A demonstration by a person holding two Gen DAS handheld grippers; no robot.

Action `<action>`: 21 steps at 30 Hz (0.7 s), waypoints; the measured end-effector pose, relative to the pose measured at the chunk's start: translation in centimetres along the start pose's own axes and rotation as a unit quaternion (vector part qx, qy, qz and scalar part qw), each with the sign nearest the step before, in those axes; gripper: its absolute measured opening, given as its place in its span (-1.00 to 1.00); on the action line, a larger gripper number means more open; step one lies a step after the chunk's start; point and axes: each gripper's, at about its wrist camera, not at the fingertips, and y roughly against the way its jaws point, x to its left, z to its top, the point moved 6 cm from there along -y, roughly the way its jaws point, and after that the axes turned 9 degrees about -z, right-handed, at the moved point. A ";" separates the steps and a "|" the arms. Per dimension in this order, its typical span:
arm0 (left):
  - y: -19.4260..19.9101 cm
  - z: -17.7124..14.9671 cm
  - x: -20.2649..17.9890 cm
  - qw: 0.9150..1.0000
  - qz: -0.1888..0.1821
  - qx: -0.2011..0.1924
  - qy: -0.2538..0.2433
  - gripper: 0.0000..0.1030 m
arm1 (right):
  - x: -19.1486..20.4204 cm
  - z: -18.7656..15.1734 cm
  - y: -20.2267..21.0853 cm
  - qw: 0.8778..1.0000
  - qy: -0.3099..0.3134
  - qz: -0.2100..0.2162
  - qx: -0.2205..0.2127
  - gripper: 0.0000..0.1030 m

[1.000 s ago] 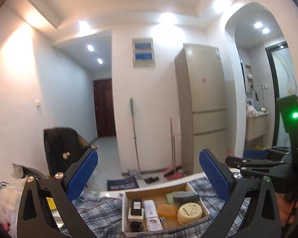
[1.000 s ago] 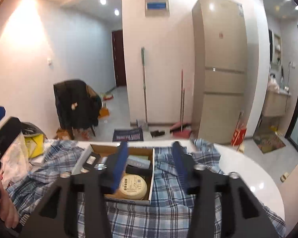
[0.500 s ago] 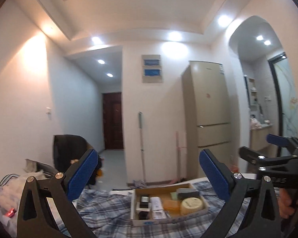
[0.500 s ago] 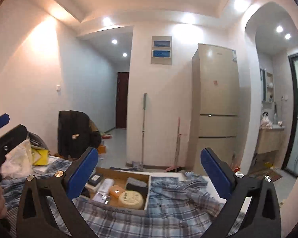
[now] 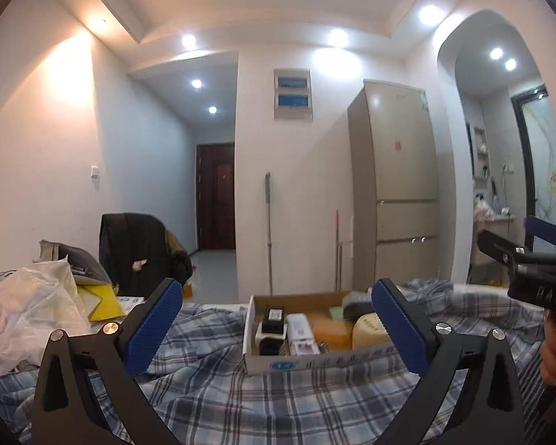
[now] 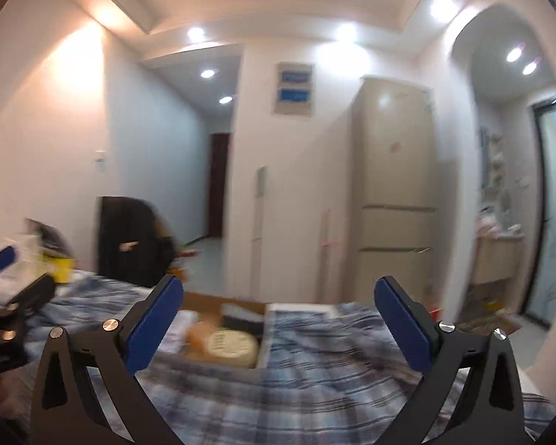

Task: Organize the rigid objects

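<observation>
A shallow cardboard box (image 5: 278, 364) sits on a blue plaid cloth (image 5: 241, 400). It holds a black device (image 5: 273, 314), a white remote (image 5: 300, 332), an orange block (image 5: 331, 330), a round cream tin (image 5: 367, 330) and a dark grey block (image 5: 356, 306). My left gripper (image 5: 278, 328) is open and empty, held above the cloth in front of the box. My right gripper (image 6: 278, 328) is open and empty; its view is blurred and shows the box (image 6: 263, 345) and tin (image 6: 231, 346) to the left. The right gripper also shows in the left wrist view (image 5: 530, 259).
Plastic bags and a yellow item (image 5: 37, 307) pile at the left. A dark chair with a coat (image 5: 137, 252) stands behind. A fridge (image 5: 396, 185), a mop (image 5: 268, 230) and a hallway door (image 5: 215, 196) lie beyond the table.
Both grippers have tilted up and pulled back from the box. The right gripper opened wide from a narrower gap and is swinging, blurring its view.
</observation>
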 end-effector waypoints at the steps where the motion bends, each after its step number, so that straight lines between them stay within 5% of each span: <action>1: 0.0 0.0 0.1 1.000 0.005 -0.001 0.001 1.00 | 0.1 -0.6 -0.4 1.000 0.002 0.006 0.013 0.99; 6: 0.3 0.0 0.4 1.000 0.004 -0.006 0.010 1.00 | -0.1 -1.4 -1.9 0.998 -0.004 0.017 0.055 0.99; 13: 0.3 0.0 0.4 1.000 0.006 -0.004 0.006 1.00 | 0.3 -1.1 -0.7 1.000 0.010 0.006 0.028 0.99; 21: 0.2 0.0 0.4 1.000 0.004 -0.007 0.006 1.00 | -0.1 -1.3 -1.5 0.999 -0.001 0.010 0.045 0.99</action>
